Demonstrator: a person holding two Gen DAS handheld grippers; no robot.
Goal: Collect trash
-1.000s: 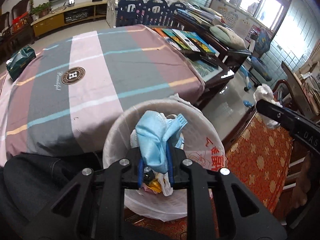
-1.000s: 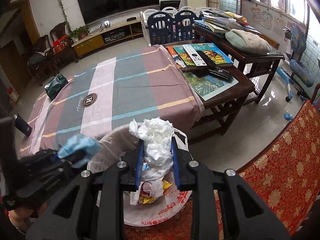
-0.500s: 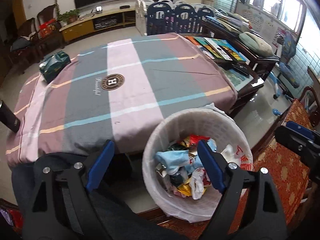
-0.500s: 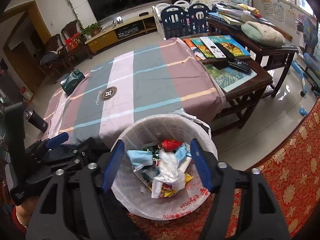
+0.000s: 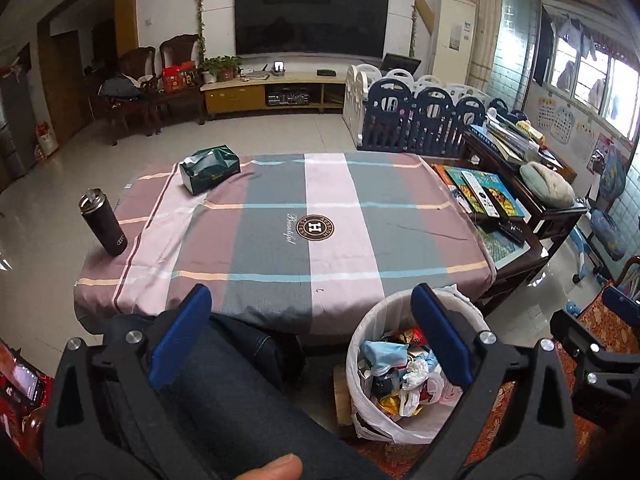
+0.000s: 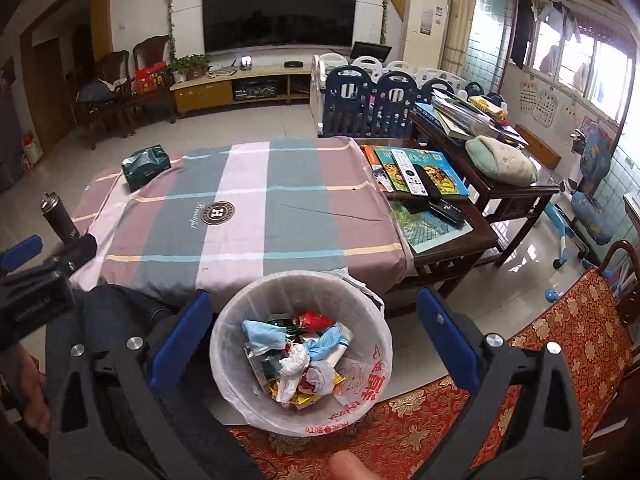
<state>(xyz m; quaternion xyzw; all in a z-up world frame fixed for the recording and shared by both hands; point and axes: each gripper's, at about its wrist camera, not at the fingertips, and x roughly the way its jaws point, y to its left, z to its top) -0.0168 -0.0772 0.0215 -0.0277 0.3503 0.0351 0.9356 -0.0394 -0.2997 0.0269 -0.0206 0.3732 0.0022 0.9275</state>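
Hand-held grippers (image 5: 310, 342) (image 6: 314, 340) wide apart (nothing held)

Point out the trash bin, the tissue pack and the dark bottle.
trash bin (image 6: 224, 344), right wrist view, left rim.
tissue pack (image 5: 210, 168), left wrist view, top face.
dark bottle (image 5: 103, 224), left wrist view, body.

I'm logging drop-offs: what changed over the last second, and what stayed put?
Both grippers let go: the left gripper dropped the blue mask and the right gripper the white wad into the bin; both now open and pulled back. Tissue pack and bottle unmoved.
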